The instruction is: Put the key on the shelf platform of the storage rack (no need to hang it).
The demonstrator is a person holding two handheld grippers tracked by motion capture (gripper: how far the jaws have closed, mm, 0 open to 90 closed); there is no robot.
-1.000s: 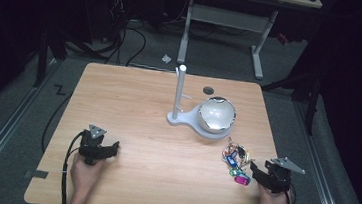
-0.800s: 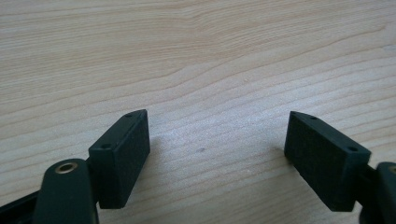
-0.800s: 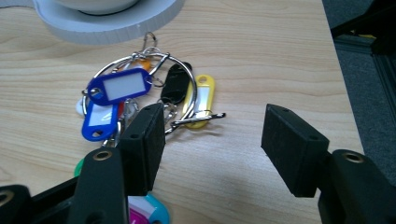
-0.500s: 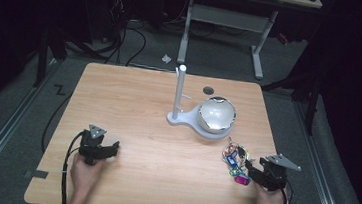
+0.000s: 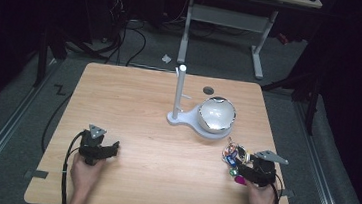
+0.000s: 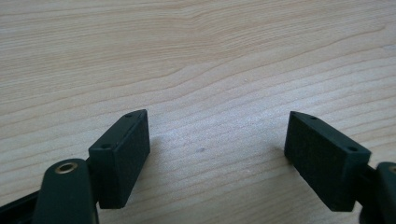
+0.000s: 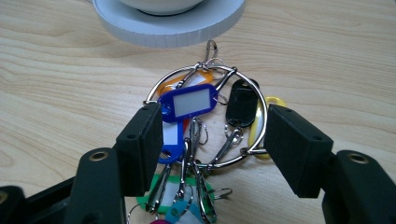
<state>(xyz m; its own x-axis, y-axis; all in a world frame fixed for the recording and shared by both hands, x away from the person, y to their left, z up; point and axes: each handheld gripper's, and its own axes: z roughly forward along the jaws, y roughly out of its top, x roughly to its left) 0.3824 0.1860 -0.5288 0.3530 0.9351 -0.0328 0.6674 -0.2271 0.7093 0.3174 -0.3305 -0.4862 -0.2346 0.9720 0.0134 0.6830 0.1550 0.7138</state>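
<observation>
A big metal key ring [image 7: 205, 116] with several coloured tags, a blue one [image 7: 189, 102] on top, lies on the wooden table [image 5: 143, 103] near its right front. My right gripper [image 7: 212, 140] straddles it, open; its jaws have just been opening a little wider and the pads do not press on the ring. From the high view the key ring [image 5: 231, 154] sits just ahead of the right gripper [image 5: 239, 167]. My left gripper [image 5: 113, 148] rests at the left front, also open, with bare wood between its jaws [image 6: 217, 149].
A white stand [image 5: 178, 94] with an upright post and a shiny white bowl [image 5: 216, 114] on its round base [image 7: 168, 25] sits just beyond the key ring. A small dark hole [image 5: 208, 90] lies behind it. Cables trail over the table's front edge.
My right gripper has shifted slightly left, closer over the key ring. The left gripper has not moved.
</observation>
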